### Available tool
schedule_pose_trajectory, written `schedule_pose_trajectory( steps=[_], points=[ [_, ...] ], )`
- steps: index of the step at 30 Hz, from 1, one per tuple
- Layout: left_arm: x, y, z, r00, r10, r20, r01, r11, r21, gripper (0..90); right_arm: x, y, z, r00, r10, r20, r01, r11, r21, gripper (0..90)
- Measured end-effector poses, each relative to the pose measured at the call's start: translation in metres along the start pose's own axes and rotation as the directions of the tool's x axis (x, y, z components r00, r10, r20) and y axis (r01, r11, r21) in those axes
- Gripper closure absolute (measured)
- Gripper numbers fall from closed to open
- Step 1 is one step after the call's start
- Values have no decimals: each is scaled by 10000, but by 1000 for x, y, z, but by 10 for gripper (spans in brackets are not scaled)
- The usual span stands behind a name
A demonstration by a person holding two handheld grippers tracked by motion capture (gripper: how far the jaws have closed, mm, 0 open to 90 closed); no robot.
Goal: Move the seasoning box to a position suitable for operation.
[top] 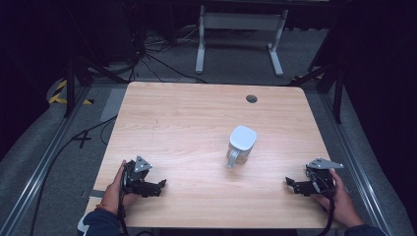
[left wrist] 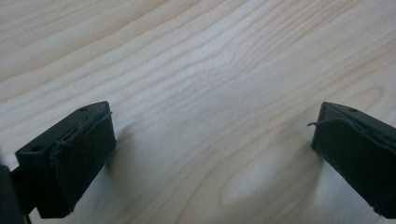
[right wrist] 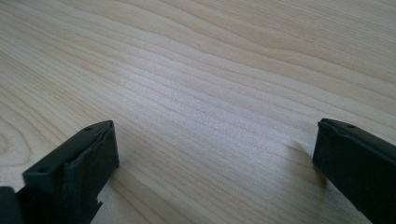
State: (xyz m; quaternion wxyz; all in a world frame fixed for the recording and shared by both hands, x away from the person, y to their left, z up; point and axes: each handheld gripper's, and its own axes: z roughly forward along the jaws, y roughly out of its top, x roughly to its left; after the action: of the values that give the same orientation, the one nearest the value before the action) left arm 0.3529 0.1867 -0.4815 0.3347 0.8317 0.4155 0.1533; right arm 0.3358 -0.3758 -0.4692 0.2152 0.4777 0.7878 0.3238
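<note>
Light wood bench (top: 196, 128) w/ one white mug (top: 241, 144) on it, sitting right of centre, roughly mid-depth. Mug is upside down, flat base up, handle pointing toward the near edge and a bit left. It stands free, nothing touching it.

Left gripper (top: 156, 187) rests low at the near-left part of the bench, held in the person's left hand (top: 115, 189), grey three-cornered plate on top, tips aimed right toward the middle. In the left gripper view its fingers (left wrist: 70, 163) are spread wide, one at each side of the frame, bare wood grain between them; nothing pinched. Padding on both looks frayed at the edges.

Right gripper (top: 294, 186) sits at the near-right part, in the right hand (top: 339, 199), also w/ a grey plate on top, tips aimed left. Right gripper view: fingers (right wrist: 74, 182) spread wide too, only wood btwn them, nothing pinched.

Both grippers are well apart from the mug; it's farther up the bench, btwn them but nearer the right one. Cables trail off the near edge from each gripper.

Small round dark grommet hole (top: 252, 99) near the far edge, right of centre. Behind the bench: grey floor, white frame of another table (top: 239, 37), loose black cables on the left.
</note>
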Motion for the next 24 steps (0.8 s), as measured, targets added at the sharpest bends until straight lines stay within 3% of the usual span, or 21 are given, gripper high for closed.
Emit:
schedule_pose_trajectory(
  steps=[1,4,7,13,21,24],
  points=[
    [1,3,2,9999,145,16,-145,9999,-32,0,0,0,0,10000,-42,-32,42,10000,3,0],
    [0,7,7,9999,68,106,-68,10000,-63,0,-3,-1,-1,9993,-263,-262,263,9997,7,0],
    [2,9,8,9992,358,174,-357,9994,-45,0,-6,0,0,9976,-518,-457,519,9987,8,0],
    [0,7,6,9992,321,240,-319,9995,-67,12,-10,3,3,9863,-1150,-1180,1149,9934,-74,0],
    [-2,5,5,9994,261,239,-255,9994,-238,50,-9,4,4,9837,-1270,-1270,1272,9919,-61,0],
    [0,6,5,9981,532,326,-525,9984,-213,51,-9,3,3,9844,-1235,-1251,1238,9923,-61,0]
  ],
)
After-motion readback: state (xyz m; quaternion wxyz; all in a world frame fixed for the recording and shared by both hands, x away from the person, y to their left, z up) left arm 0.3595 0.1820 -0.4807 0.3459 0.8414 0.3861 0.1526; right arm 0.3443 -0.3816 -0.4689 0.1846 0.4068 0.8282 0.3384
